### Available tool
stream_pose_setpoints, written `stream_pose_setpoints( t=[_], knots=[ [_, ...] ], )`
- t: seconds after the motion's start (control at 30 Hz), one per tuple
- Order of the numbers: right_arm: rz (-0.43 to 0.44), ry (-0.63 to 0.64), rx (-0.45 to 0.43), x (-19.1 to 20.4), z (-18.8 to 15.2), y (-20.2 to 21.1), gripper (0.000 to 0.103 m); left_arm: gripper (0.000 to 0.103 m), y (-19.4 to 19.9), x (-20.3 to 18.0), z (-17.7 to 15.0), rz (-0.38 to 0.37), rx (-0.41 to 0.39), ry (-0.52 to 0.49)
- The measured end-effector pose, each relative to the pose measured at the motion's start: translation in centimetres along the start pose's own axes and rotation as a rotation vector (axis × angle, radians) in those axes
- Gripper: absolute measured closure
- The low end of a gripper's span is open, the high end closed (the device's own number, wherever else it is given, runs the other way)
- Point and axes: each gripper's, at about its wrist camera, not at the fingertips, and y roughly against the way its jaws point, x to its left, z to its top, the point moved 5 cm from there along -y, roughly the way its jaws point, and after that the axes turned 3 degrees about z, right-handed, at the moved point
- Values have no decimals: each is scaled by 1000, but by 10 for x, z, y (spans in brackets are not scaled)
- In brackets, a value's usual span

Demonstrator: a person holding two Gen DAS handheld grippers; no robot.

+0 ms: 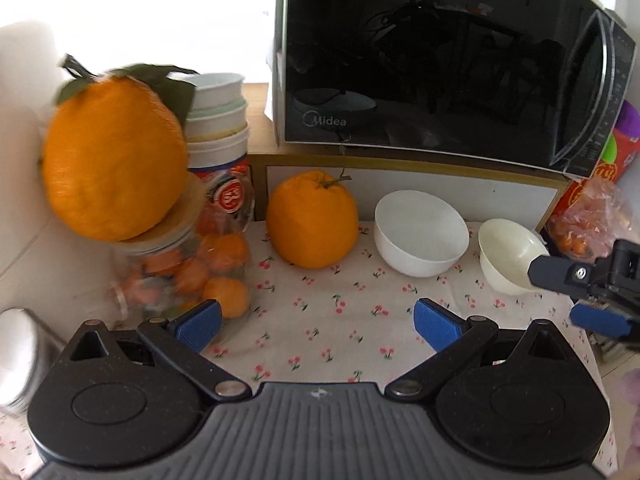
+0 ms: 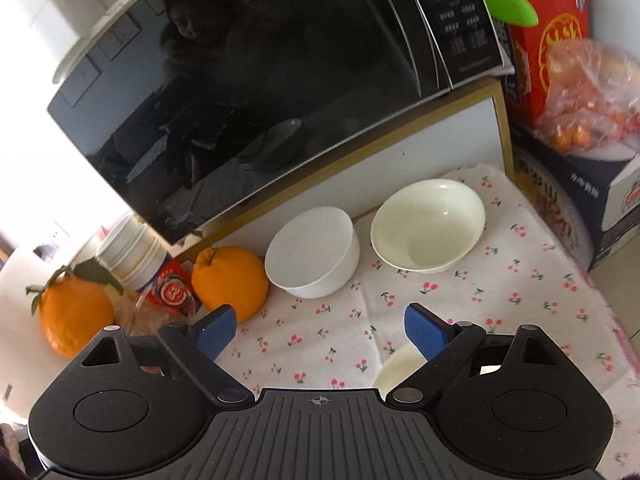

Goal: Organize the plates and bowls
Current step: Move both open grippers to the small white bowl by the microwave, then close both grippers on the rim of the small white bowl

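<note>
A white bowl (image 1: 421,233) and a cream bowl (image 1: 507,255) stand side by side on the cherry-print cloth below the microwave; both also show in the right wrist view, the white bowl (image 2: 314,257) left of the cream bowl (image 2: 428,225). My left gripper (image 1: 316,324) is open and empty above the cloth, short of the bowls. My right gripper (image 2: 320,330) is open and empty, and shows at the right edge of the left wrist view (image 1: 576,292) in front of the cream bowl. A cream plate or bowl rim (image 2: 396,370) lies partly hidden under my right finger.
A black microwave (image 1: 440,60) sits on a shelf behind the bowls. A large orange (image 1: 312,220) stands left of the white bowl. Another orange (image 1: 114,156) rests on a jar of tangerines (image 1: 192,272) by stacked tubs (image 1: 218,120). Boxes and a bag of fruit (image 2: 588,96) are at right.
</note>
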Motion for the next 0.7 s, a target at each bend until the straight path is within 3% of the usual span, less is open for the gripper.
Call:
stream_pose_setpoints(
  t=[0.2, 0.37, 0.7],
  knots=[
    [48, -138, 47, -23, 4, -41, 10, 3, -30, -11, 6, -107, 30, 57],
    [100, -271, 63, -40, 12, -68, 10, 12, -52, -18, 11, -209, 51, 146],
    [120, -340, 77, -44, 21, -101, 10, 30, -84, -31, 15, -223, 59, 225]
  ],
)
